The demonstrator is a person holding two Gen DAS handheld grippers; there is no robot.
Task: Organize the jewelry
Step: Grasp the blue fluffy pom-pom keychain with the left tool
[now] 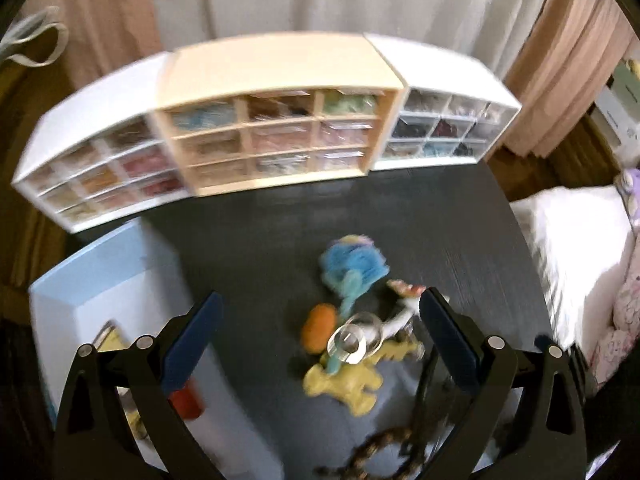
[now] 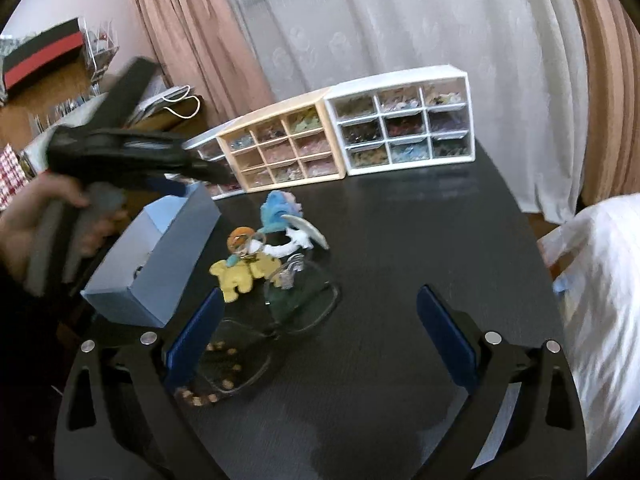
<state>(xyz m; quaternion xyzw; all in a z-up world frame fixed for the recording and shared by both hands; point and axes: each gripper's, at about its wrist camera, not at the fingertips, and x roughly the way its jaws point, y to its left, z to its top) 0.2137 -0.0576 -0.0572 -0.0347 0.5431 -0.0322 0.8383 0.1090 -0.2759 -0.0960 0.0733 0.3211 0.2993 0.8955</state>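
A heap of trinkets lies on the black table: a blue fluffy piece (image 1: pixel 354 266) (image 2: pixel 276 208), an orange charm (image 1: pixel 319 326) (image 2: pixel 239 237), yellow charms (image 1: pixel 348 380) (image 2: pixel 236 276), a clear ring (image 1: pixel 350 340) and a white piece (image 2: pixel 298 240). My left gripper (image 1: pixel 320 340) hovers open above the heap, holding nothing; it also shows in the right wrist view, left gripper (image 2: pixel 132 152), held by a hand (image 2: pixel 24 220). My right gripper (image 2: pixel 320 332) is open over bare table, with dark-framed glasses (image 2: pixel 280 312) and a brown beaded strand (image 2: pixel 216 384) by its left finger.
Three small drawer cabinets stand at the table's back: white (image 1: pixel 96 160), wooden (image 1: pixel 276 128) (image 2: pixel 280 144), white (image 1: pixel 444 124) (image 2: pixel 404 128). An open light-blue box (image 1: pixel 100 300) (image 2: pixel 156 264) sits at the left. White cloth (image 2: pixel 600 300) lies right. Curtains hang behind.
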